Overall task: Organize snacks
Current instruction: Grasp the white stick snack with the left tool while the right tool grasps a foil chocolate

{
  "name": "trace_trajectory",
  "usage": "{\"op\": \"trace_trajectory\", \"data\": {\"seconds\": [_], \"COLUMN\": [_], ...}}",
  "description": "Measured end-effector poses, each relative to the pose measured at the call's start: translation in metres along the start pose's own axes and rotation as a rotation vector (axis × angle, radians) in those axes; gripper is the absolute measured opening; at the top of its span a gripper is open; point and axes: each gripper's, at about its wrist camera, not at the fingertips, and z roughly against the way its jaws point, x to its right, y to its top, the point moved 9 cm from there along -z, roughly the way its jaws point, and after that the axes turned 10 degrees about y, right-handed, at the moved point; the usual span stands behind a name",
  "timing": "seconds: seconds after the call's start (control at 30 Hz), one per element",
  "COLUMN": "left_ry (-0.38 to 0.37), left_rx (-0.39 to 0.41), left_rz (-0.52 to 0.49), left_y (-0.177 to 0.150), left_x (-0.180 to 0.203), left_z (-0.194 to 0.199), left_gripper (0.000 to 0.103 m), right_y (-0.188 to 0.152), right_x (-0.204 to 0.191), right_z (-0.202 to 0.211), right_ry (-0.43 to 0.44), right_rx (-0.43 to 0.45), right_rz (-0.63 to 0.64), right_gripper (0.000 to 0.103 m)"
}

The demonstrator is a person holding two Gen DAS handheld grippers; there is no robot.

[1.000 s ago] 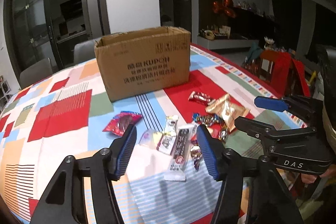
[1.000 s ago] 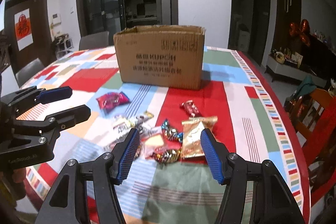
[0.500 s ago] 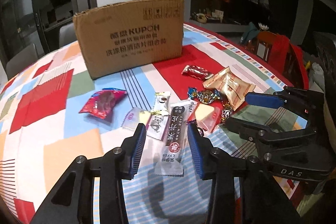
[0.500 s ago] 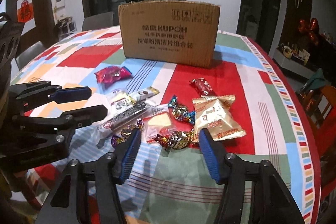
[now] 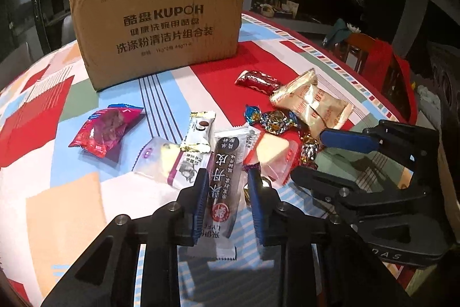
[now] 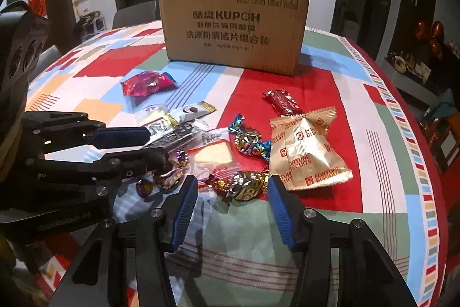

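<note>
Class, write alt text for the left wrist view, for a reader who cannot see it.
The left gripper, jaws narrowed, straddles a long dark snack bar on a patchwork tablecloth. More wrapped snacks lie scattered beyond, before a cardboard box; the right gripper reaches in, jaws apart.

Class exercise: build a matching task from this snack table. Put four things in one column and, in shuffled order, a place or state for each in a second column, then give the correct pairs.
1. cardboard box
2. long dark snack bar
3. Fortune Biscuits pack
4. right gripper

A. between the left gripper's pads
B. open, above a foil candy
C. upright at the far side
D. lying on the red patch

Pairs: 1-C, 2-A, 3-D, 4-B
</note>
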Motion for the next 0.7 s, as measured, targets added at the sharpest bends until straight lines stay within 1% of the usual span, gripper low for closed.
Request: {"op": "trace_trajectory", "data": {"seconds": [0.03, 0.1, 0.17, 0.33, 0.37, 0.47, 0.7], "left_ry": [-0.001, -0.001, -0.002, -0.01, -0.01, 0.006, 0.019], "left_rx": [-0.001, -0.004, -0.011, -0.03, -0.034, -0.037, -0.034], "left_rz": [0.003, 0.01, 0.02, 0.042, 0.046, 0.047, 0.055], "left_y": [0.001, 0.002, 0.003, 0.004, 0.005, 0.005, 0.003], "left_x": [0.0, -0.001, -0.002, -0.004, -0.004, -0.006, -0.006], "left_z": [-0.001, -0.002, -0.004, -0.008, -0.008, -0.01, -0.006], "left_gripper": [0.027, 0.027, 0.027, 0.025, 0.024, 0.019, 0.018], "right_y": [0.0, -0.001, -0.002, -0.001, 0.0, -0.001, 0.001], "right_x": [0.0, 0.002, 0.004, 0.006, 0.007, 0.008, 0.008], "right_z": [-0.002, -0.005, -0.008, -0.006, -0.004, -0.003, 0.006], "right_ry": [0.001, 0.0, 0.01, 0.009, 0.003, 0.005, 0.008], "right_rx": [-0.003, -0.014, -0.027, -0.015, -0.01, -0.009, 0.012], "right_rz": [0.001, -0.002, -0.018, -0.028, -0.027, -0.036, -0.06], "right_gripper": [0.052, 0.048, 0.047, 0.043, 0.038, 0.037, 0.037]}}
